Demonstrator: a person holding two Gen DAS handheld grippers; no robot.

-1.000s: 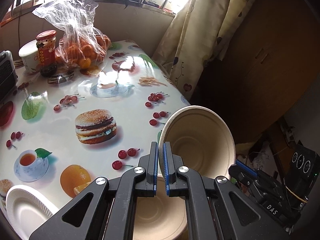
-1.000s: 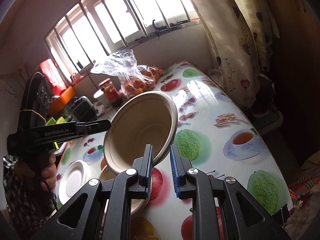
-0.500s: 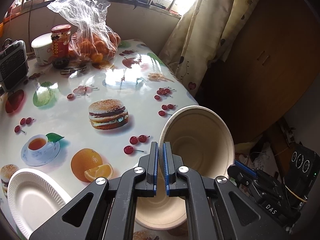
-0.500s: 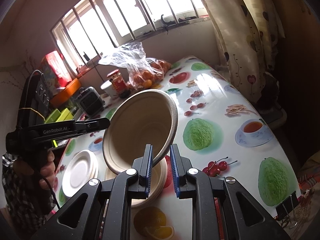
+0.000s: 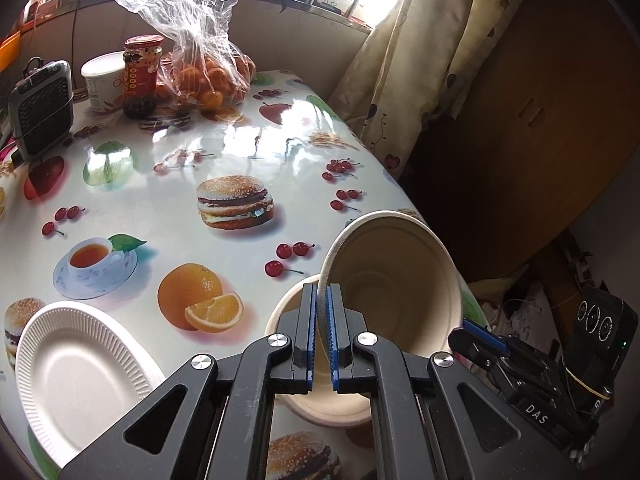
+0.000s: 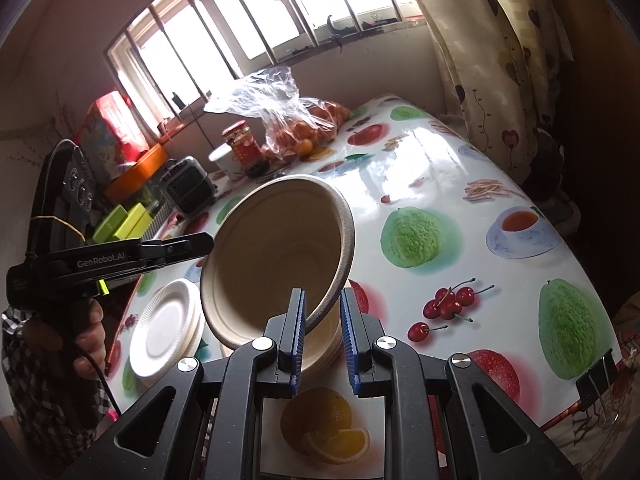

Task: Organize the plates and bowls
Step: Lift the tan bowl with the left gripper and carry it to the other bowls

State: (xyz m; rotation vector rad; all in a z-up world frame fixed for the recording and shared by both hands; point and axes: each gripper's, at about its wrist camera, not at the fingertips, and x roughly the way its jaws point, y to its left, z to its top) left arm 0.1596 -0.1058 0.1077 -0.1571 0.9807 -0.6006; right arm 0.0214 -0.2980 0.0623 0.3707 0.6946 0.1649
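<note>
I hold a beige paper bowl (image 5: 392, 280) tilted on its side, a little above the table. My left gripper (image 5: 319, 296) is shut on its left rim. My right gripper (image 6: 322, 308) is shut on the opposite rim and shows in the left wrist view as the right gripper (image 5: 476, 336). Under the held bowl (image 6: 272, 256) a stack of like bowls (image 6: 324, 344) stands on the table, seen as the lower bowls (image 5: 320, 408). A white ribbed paper plate (image 5: 80, 372) lies left of it, topping a small pile of plates (image 6: 164, 328). The left gripper (image 6: 208, 242) reaches in from the left.
A bag of oranges (image 5: 208, 80), a red-lidded jar (image 5: 142, 76), a white tub (image 5: 100, 80) and a small grey heater (image 5: 40, 108) stand at the table's far side. The table edge (image 5: 400, 196) drops off to the right beside a curtain (image 5: 420, 60). A person's hand (image 6: 88, 332) holds the left gripper.
Both grippers have carried the bowl together across the table toward the near side. The white plate and the lower bowls show more fully. Both grips look the same.
</note>
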